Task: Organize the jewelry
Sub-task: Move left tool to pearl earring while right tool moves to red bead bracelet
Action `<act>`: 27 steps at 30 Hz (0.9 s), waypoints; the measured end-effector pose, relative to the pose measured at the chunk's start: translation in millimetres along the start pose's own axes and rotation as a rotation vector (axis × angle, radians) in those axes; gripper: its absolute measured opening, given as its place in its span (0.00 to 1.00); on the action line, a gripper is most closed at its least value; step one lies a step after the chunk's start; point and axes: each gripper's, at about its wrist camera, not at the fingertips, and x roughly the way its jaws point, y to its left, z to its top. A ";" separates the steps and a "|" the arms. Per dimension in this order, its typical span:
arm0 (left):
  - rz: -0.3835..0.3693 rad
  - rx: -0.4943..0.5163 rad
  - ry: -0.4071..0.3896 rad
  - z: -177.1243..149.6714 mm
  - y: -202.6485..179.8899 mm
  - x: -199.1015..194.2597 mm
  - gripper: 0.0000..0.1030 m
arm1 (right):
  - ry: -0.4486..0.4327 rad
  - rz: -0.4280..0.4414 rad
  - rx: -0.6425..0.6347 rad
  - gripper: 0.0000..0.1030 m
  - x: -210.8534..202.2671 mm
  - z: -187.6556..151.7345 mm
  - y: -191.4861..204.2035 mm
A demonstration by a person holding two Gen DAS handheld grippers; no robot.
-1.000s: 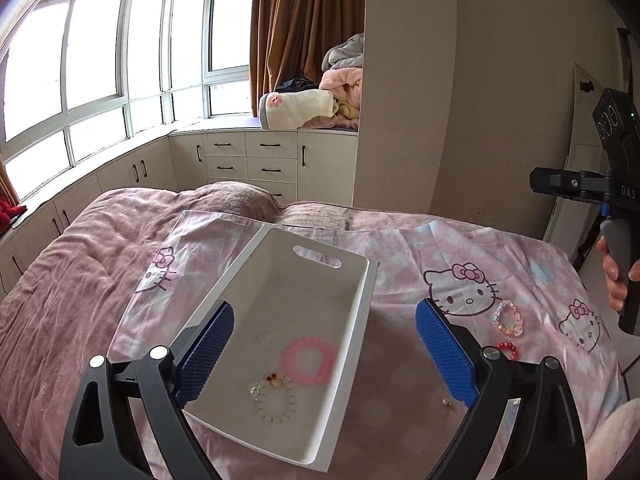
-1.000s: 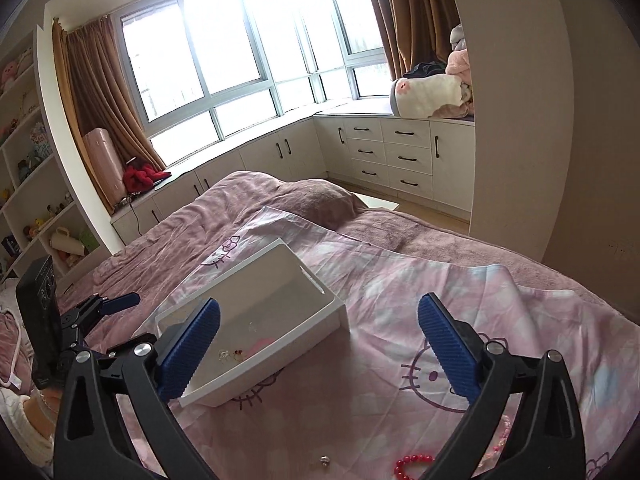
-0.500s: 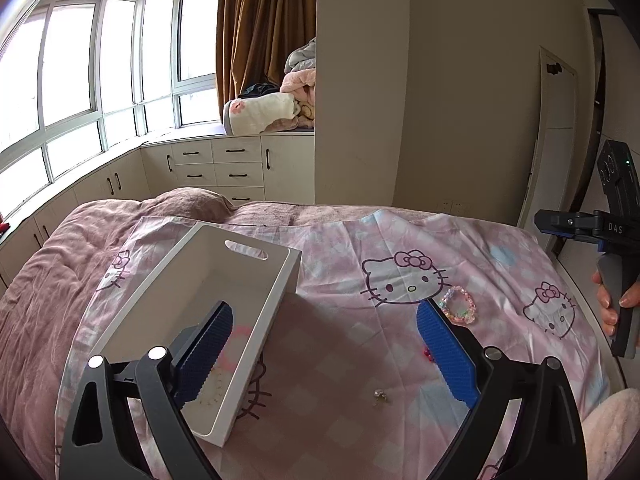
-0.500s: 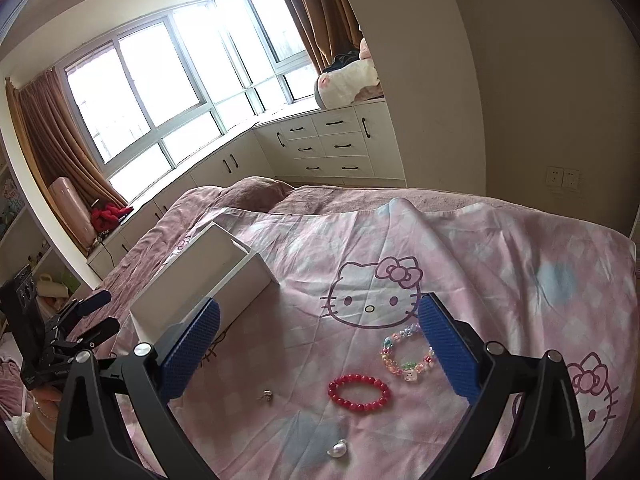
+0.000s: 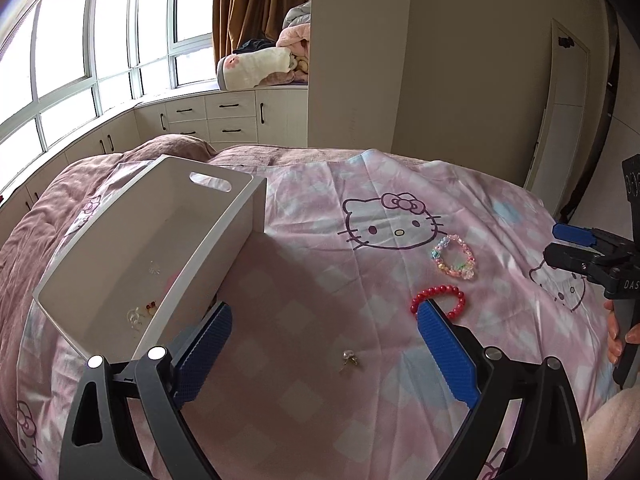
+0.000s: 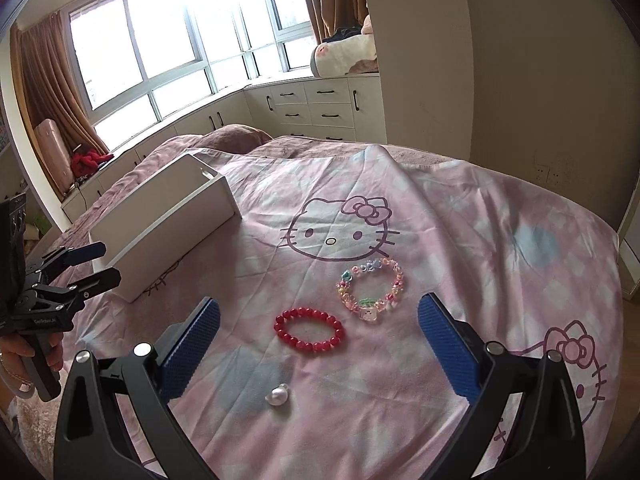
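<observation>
Jewelry on pink sheet [image 6: 460,216]: right gripper [image 6: 320,344] spread wide, empty, above red bead bracelet [image 6: 308,331] at frame centre; pastel bracelet [image 6: 370,290] just beyond, pearl [image 6: 278,395] below. Left gripper [image 5: 324,356] wide, empty; white bin [image 5: 224,220] upper left.

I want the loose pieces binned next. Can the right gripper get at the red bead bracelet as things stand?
Probably yes: the right gripper is open, the red bead bracelet lies flat between its jaws, nothing over it.
</observation>
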 end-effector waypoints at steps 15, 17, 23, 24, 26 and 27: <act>-0.012 -0.053 0.137 -42.1 5.8 62.7 0.92 | 0.125 0.030 -0.088 0.75 54.0 -37.7 21.5; -0.018 -0.061 0.144 -46.3 7.6 67.1 0.92 | 0.128 0.034 -0.085 0.75 59.5 -38.1 22.8; -0.024 -0.044 0.171 -55.4 7.6 82.3 0.92 | 0.160 0.060 -0.100 0.65 82.0 -36.7 30.6; -0.025 -0.041 0.171 -56.4 7.4 83.8 0.92 | 0.166 0.066 -0.105 0.65 86.5 -37.5 32.7; -0.038 -0.031 0.170 -58.0 6.3 85.8 0.92 | 0.180 0.080 -0.122 0.58 95.3 -38.9 37.8; -0.043 -0.024 0.169 -58.7 5.3 86.8 0.92 | 0.189 0.080 -0.136 0.55 99.8 -40.0 40.8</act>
